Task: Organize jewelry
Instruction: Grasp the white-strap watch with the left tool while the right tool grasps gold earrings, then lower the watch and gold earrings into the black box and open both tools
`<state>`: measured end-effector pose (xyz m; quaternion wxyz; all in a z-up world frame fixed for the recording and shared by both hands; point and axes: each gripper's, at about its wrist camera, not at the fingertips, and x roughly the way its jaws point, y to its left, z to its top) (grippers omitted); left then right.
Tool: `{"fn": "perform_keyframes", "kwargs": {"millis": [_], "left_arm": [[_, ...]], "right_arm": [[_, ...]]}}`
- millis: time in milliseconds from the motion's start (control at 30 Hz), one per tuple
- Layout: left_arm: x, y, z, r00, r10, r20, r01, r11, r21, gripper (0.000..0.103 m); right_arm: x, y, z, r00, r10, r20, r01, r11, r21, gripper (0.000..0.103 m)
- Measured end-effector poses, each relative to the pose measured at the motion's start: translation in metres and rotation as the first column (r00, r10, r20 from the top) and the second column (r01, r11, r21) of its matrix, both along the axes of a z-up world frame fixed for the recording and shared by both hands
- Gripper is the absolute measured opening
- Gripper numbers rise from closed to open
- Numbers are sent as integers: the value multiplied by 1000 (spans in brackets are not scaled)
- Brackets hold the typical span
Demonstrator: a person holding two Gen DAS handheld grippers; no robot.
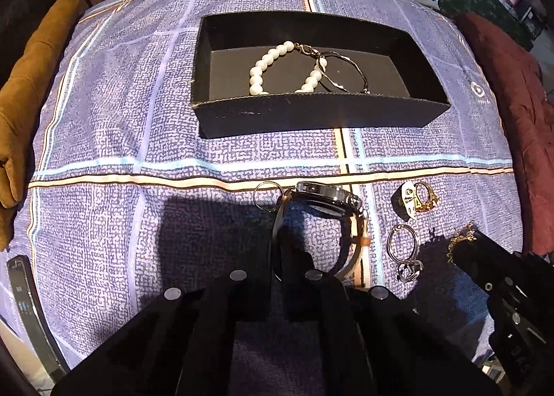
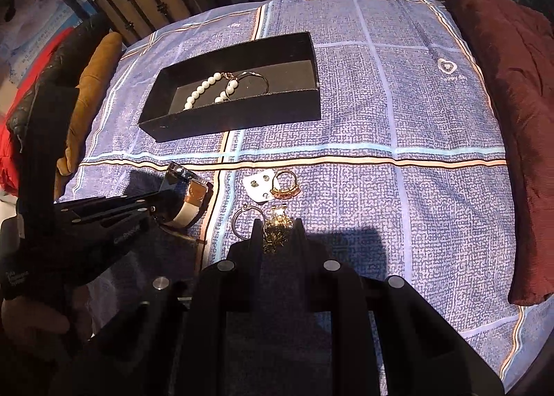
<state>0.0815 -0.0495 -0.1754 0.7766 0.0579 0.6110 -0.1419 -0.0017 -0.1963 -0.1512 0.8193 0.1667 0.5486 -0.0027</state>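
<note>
The left gripper [image 1: 277, 240] is pinching the watch [image 1: 325, 202] band near the bedspread's [image 1: 104, 119] front edge; the box [image 1: 311, 115] is lying straight ahead (long axis crosswise). The right gripper [image 2: 277, 236], spread, is straddling a gold chain [image 2: 277, 233].

The cloth [image 1: 114, 112] is purple-blue with tiny pale squiggles, and it has light blue, cream and thin black lines that make big squares. On it sits a black box [image 1: 311, 112] — black inside too. In the box lies a string of white pearls [image 1: 266, 63] with a gold clasp, touching a thin silver bangle [image 1: 342, 67]. In front of the box are a silver watch [image 1: 325, 198] with a cream and tan band, a gold ring [image 1: 424, 197], and a silver hoop [image 1: 401, 243]. Left of the box is a brown-yellow cushion [image 1: 31, 91]; right of it — a dark red one [image 2: 512, 91].
</note>
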Motion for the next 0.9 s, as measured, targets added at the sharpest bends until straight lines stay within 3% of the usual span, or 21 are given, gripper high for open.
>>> {"fn": "perform_keyframes", "kwargs": {"millis": [300,500,733,900], "left_arm": [[-9,33,25,998,67,5,-67,997,-42,4],[-1,37,45,997,68,47,-64,996,-67,4],[39,14,78,986,41,164,-25,995,-99,4],[68,-4,83,979,34,203,-15,995,-98,7]], "right_arm": [[5,3,4,1000,15,20,-15,1000,7,18],[16,6,20,998,35,56,-35,999,2,18],[63,4,57,980,65,189,-58,997,-42,18],[101,3,60,971,88,222,-71,994,-85,18]]}}
